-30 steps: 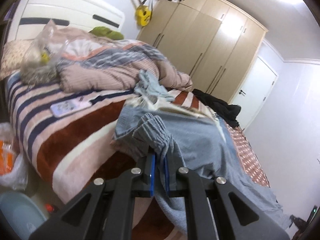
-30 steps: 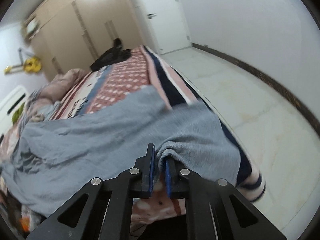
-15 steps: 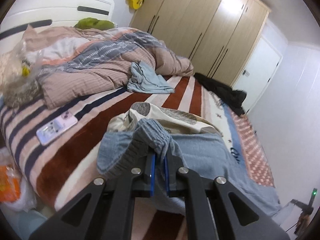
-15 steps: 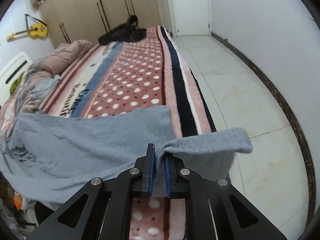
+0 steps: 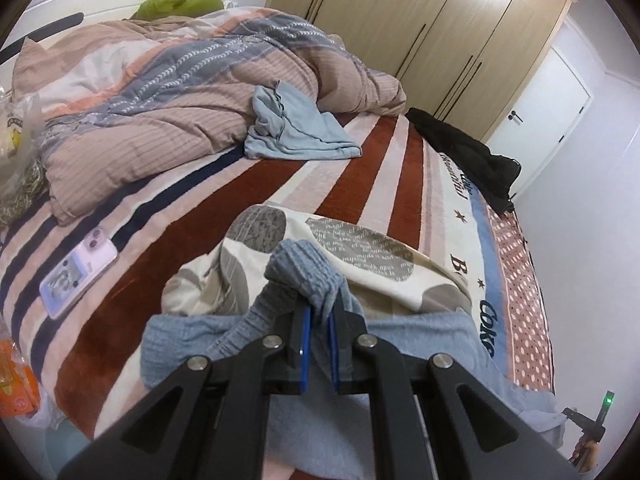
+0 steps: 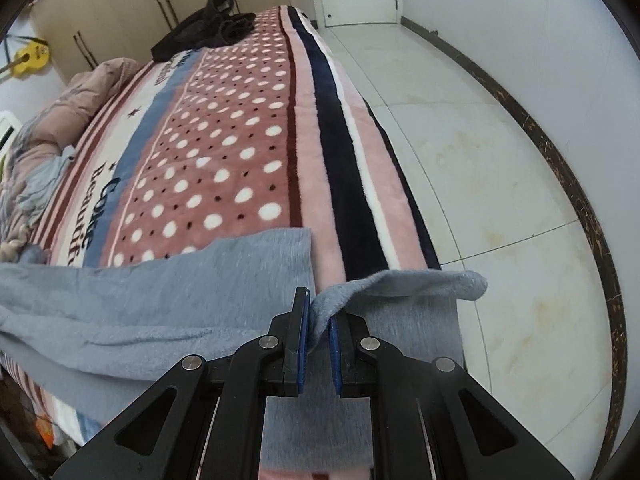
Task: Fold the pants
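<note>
While pinched at both ends: grey pants [image 5: 420, 344] stretched along the near edge of the bed [image 5: 248, 204]
Far left: phone [image 5: 78, 268] flat on the striped blanket; crumpled duvet [image 5: 168, 92] behind it
Left gripper [image 5: 319, 316]: fingers clenched on the ribbed waistband; patterned cloth [image 5: 352, 256] just beyond
Middle: light blue garment [image 5: 296, 128] against the duvet; black clothes [image 6: 204, 28] at the far edge
Right gripper [image 6: 319, 322]: fingers clamped on a leg hem, fabric flaring right
Far right: tiled floor [image 6: 480, 152]
</note>
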`<state>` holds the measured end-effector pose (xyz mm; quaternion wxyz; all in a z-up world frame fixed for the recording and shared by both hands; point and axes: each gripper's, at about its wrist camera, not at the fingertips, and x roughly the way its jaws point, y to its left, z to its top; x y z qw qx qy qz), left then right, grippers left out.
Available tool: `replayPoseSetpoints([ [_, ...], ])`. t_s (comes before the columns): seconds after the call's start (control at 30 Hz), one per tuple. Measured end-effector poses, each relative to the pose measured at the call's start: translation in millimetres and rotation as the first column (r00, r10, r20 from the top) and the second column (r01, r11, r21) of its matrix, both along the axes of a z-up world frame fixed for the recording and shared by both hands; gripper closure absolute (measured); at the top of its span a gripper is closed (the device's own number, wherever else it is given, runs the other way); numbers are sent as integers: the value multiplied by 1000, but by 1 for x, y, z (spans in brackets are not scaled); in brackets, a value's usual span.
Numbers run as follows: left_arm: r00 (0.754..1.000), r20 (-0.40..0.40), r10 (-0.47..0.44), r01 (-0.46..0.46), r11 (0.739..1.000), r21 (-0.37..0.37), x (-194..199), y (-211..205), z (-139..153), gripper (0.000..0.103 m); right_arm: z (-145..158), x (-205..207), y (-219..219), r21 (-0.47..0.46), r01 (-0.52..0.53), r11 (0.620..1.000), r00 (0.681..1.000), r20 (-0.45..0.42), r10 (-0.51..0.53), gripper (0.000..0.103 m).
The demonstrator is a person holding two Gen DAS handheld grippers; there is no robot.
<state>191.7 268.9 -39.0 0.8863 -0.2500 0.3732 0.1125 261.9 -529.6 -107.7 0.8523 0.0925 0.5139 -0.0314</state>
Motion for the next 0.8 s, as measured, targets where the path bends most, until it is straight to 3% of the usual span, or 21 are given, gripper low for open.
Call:
replayPoseSetpoints([
  [0.2,999,-33,-1,1,1000,0,23,1,-11,95,-26,21,4,-27,6,1000,999,-42,-8,99],
  [0.23,999,-33,-2,2,1000,-7,26,3,-11,91,-31,23,5,-31,6,1000,999,-45,-8,99],
  [0.27,999,-36,2,-2,1000,-10,28,3,-13,86,-34,25,5,-32,9,999,999,-47,-10,98],
  [0.33,999,-41,20,-19,1000,22,30,4,-12,50,-39,27,4,-31,18,999,999,-49,-20,94],
  [0.37,999,-38,24,-22,999,44,31,3,-11,46,-41,27,3,-34,24,999,998,-50,-26,87],
  [0.43,999,-35,22,-19,997,72,31,4,-8,45,-42,27,4,-58,24,998,999,-44,-27,71],
  [0.5,999,-31,13,-11,998,59,29,7,-3,45,-40,26,4,-90,26,996,999,-42,-30,44],
  [0.63,1000,3,-19,19,993,114,13,-2,19,44,-20,9,1,-119,26,993,1000,-2,-26,42],
  [0.8,985,57,-164,151,970,189,-21,-43,44,35,14,-32,31,-107,-61,992,993,96,72,42],
])
